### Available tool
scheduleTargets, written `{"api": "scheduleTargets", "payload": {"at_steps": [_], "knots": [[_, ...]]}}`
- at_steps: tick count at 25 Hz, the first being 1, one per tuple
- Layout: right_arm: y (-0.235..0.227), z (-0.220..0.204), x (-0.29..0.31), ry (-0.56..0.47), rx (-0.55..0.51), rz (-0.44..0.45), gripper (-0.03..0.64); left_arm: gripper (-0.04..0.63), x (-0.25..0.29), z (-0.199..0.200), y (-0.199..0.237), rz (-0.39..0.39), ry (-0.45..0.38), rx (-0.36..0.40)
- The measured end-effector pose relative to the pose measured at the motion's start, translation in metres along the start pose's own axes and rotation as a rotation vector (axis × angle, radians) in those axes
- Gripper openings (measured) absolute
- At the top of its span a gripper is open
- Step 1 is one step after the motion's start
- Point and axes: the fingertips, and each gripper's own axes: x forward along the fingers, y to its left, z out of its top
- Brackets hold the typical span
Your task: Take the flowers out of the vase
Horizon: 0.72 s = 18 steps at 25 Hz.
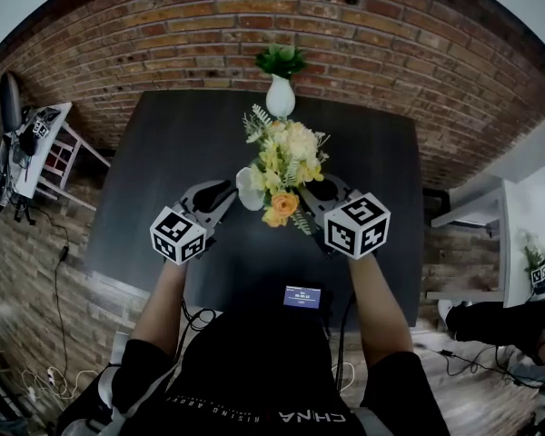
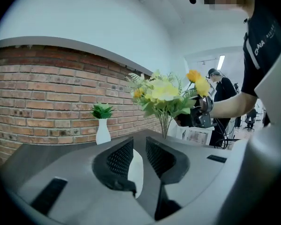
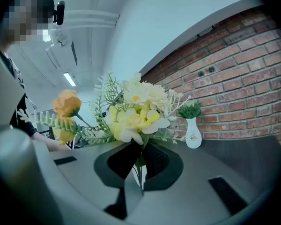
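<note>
I am working at a dark table (image 1: pixel 154 162) set against a brick wall (image 1: pixel 163 53). Nearest me, my left gripper (image 2: pixel 139 146) is clamping the white vase (image 2: pixel 136 172), its jaws drawn narrow onto the body. Just beside it, my right gripper (image 3: pixel 140 151) is pinching the stems (image 3: pixel 139 172), jaws nearly together. The yellow and cream flowers (image 3: pixel 136 111) are fanning out above them. I cannot tell whether the stem ends are clear of the vase mouth.

Judgement: the pull wants the vase held steady and the stems drawn straight along its axis, not sideways. The pinch must take in every stem so none slips back. Farther off, a small vase with a green sprig (image 1: pixel 280 96) is standing at the table's far edge, well apart from the work.
</note>
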Motion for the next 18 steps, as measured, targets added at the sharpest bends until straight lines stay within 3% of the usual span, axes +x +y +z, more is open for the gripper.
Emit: {"api": "scheduleTargets", "payload": {"at_steps": [5,11,18], "knots": [[-0.005,-0.028,-0.001,0.052,0.029,-0.024,0.029,0.003,-0.005,-0.007,-0.005,-0.018,-0.001,-0.033],[-0.004,-0.033,-0.004,0.050,0.046,-0.022,0.029,0.003,-0.002,-0.011,-0.013,-0.041,0.003,-0.041],[-0.006,-0.043,-0.020,0.063,0.051,-0.009,0.029,0.003,0.003,-0.012,-0.019,-0.002,0.000,-0.044]]}}
